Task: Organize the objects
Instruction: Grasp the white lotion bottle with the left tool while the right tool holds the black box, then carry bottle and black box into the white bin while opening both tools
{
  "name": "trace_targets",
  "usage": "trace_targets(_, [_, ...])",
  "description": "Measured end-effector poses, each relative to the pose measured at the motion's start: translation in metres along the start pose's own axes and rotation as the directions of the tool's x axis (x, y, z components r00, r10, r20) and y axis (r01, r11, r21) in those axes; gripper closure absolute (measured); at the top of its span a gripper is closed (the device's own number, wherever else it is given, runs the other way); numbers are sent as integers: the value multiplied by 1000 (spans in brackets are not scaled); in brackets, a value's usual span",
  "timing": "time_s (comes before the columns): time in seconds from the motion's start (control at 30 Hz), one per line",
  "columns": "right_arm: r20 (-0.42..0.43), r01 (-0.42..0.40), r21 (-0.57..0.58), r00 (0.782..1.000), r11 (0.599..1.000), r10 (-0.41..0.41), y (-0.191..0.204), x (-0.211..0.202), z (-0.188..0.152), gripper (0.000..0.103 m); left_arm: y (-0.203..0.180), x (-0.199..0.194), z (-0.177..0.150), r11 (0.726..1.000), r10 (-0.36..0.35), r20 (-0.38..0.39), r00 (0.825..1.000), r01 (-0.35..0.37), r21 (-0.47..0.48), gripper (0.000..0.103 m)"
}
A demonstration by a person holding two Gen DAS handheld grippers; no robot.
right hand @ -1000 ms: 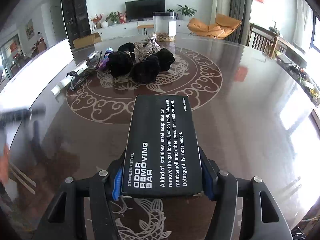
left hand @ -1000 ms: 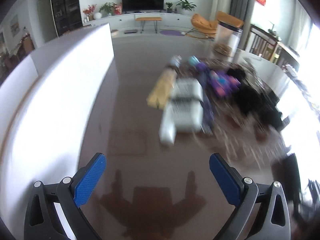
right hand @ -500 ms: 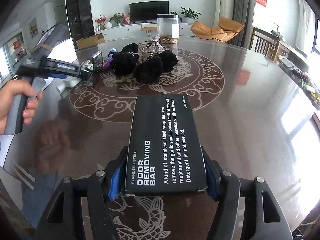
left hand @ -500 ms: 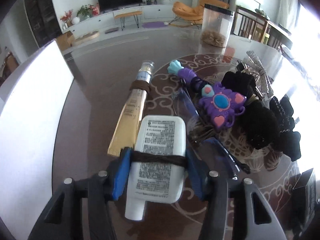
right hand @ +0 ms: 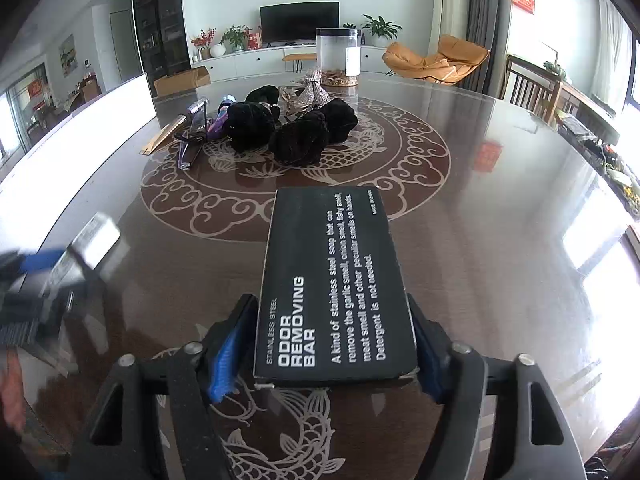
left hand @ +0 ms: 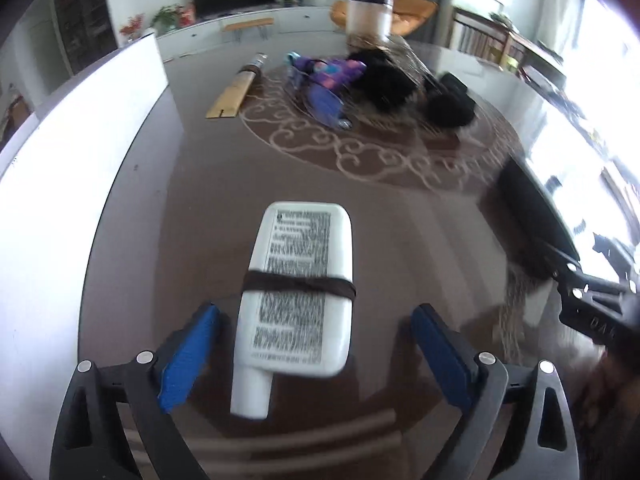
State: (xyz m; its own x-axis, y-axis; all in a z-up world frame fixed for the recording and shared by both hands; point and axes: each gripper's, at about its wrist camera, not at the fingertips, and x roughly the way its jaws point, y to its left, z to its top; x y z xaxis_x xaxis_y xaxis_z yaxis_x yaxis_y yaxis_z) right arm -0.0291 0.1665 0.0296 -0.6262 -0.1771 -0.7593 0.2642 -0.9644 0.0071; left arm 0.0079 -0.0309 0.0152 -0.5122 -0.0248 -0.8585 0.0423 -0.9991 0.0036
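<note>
The left gripper (left hand: 316,344) stands wide around a white tube (left hand: 298,296) on the table (left hand: 200,184); the right gripper (right hand: 328,344) clamps a black box (right hand: 332,292). Most of the pile (right hand: 280,128) looks unsorted.

Left gripper (right hand: 36,280) motion-blurred at right-wrist view's left edge; jaw state unreadable there. White tube (left hand: 298,300) label print illegible. Black box (left hand: 536,216) smeared, partly behind glare. Pile items (left hand: 384,80) blurred.
</note>
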Motion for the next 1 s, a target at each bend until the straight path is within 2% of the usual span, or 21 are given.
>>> trace_targets(0.07, [-30,-21,16,999,1000,21,0,1,-1,3,6,-1,0,1000,14,-8,1000,-14,20,6])
trace_targets(0.1, [-41,-27,23,999,999,28,-1,1,0,1,11,-1,1,1000,25,-8,1000,-25,18,6])
trace_targets(0.2, [-95,-58,62,993,996,64,-5,2,5,1,22,5,-2,1000,-1,-42,999,1,3,2])
trace_targets(0.3, [-163,-90,95,981,991,105,-9,7,17,1,15,7,5,998,-22,-54,998,26,59,1])
trace_targets(0.33, [-189,-99,94,975,991,115,-9,10,22,1,13,8,5,997,-22,-44,999,25,74,4])
trace_targets(0.37, [-203,-99,90,972,991,115,-9,12,23,2,10,6,2,997,-29,-24,999,31,77,30])
trace_targets(0.4, [-210,-90,82,972,993,106,-9,12,24,12,10,0,1,997,-45,13,999,44,64,49])
trace_targets(0.47, [-209,-36,44,977,998,44,-8,7,26,43,9,-3,1,996,-69,19,997,68,54,50])
trace_targets(0.6, [-231,-100,115,965,988,124,-9,-11,9,44,6,-19,-16,987,-161,22,987,161,17,50])
trace_targets(0.7, [-213,-223,245,937,943,277,-8,-30,-8,44,9,-36,-33,977,-212,37,977,213,-24,50])
trace_targets(0.77, [-187,-285,304,918,909,350,-2,-41,-13,44,15,-45,-36,971,-232,58,971,235,-49,50])
trace_targets(0.87, [-138,-359,316,899,878,417,16,-58,-3,44,33,-76,-27,966,-235,142,962,247,-78,50])
trace_targets(0.93, [-91,-411,287,888,865,452,34,-76,15,44,57,-114,-19,961,-224,229,947,254,-107,50])
trace_targets(1.0, [-39,-469,221,872,855,489,61,-97,39,44,85,-152,-11,962,-179,318,931,233,-140,50])
